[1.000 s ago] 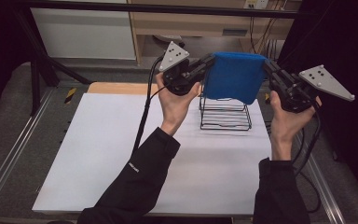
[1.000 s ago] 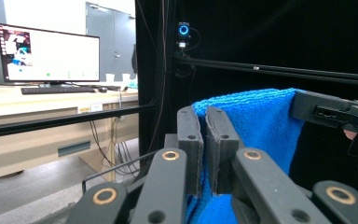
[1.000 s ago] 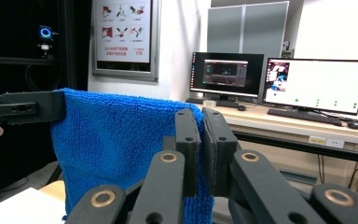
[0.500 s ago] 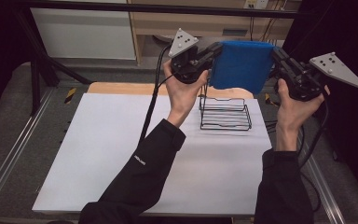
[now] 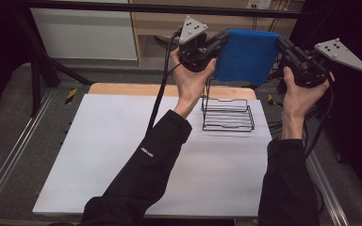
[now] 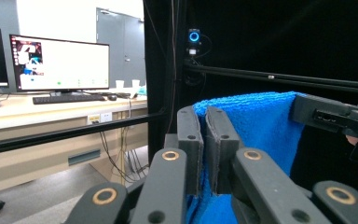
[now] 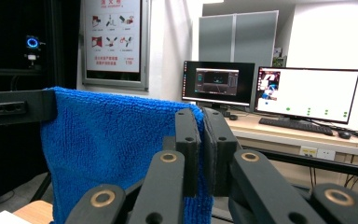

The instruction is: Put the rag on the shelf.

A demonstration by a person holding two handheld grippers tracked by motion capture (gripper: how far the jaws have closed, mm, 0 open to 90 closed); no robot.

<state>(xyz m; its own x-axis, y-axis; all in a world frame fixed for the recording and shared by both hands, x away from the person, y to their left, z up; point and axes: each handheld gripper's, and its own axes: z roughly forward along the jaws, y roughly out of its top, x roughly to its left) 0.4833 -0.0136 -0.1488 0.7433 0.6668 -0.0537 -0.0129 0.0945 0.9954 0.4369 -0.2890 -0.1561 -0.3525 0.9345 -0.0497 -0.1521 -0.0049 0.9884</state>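
Both grippers — left gripper [image 5: 217,44] and right gripper [image 5: 285,49] — pinch the blue towel [image 5: 246,55] stretched above the wire rack [image 5: 227,113]; lowering it evenly seems next.

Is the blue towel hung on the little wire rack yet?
Not yet. Picking up looks done: the left gripper and right gripper each pinch a top corner of the blue towel, stretched in the air above the wire rack. The rack is bare; lowering the towel remains.
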